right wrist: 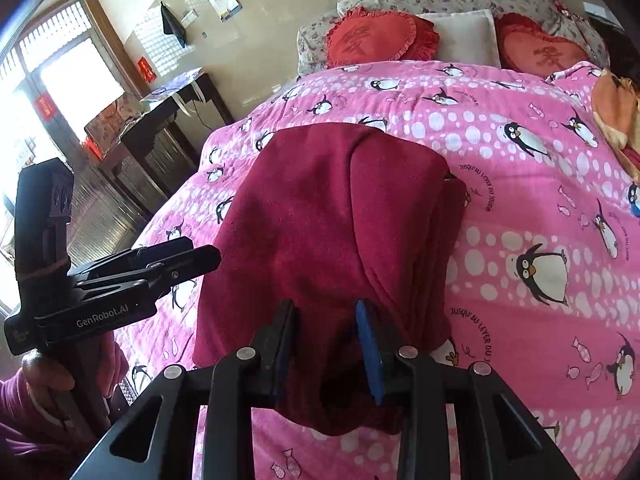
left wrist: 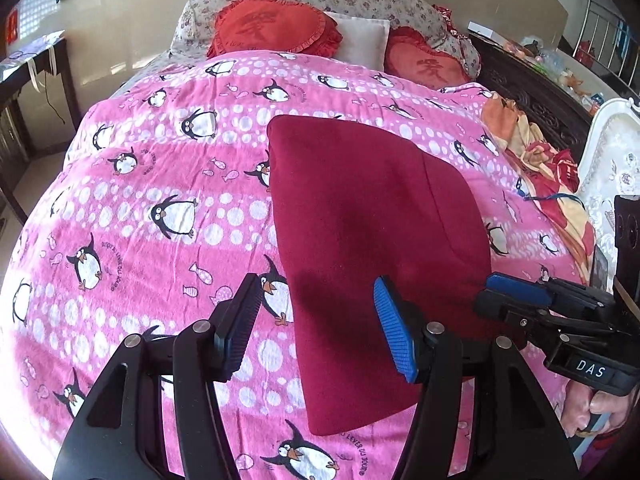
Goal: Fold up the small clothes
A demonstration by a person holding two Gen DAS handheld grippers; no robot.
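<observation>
Maroon garment [right wrist: 332, 216] stretches away from you on the bed [right wrist: 520, 200]; your right gripper [right wrist: 326, 344] jaws half-closed over its near edge, left gripper [left wrist: 316, 332] jaws open, empty.

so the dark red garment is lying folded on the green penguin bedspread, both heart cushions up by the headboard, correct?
Not quite: the penguin bedspread is pink, not green, as the left wrist view shows. The rest holds: the dark red garment lies folded on it, and both heart cushions sit by the headboard.

one folded red garment [left wrist: 372, 240]; two heart cushions [left wrist: 276, 26]; two claws [left wrist: 316, 328]
</observation>
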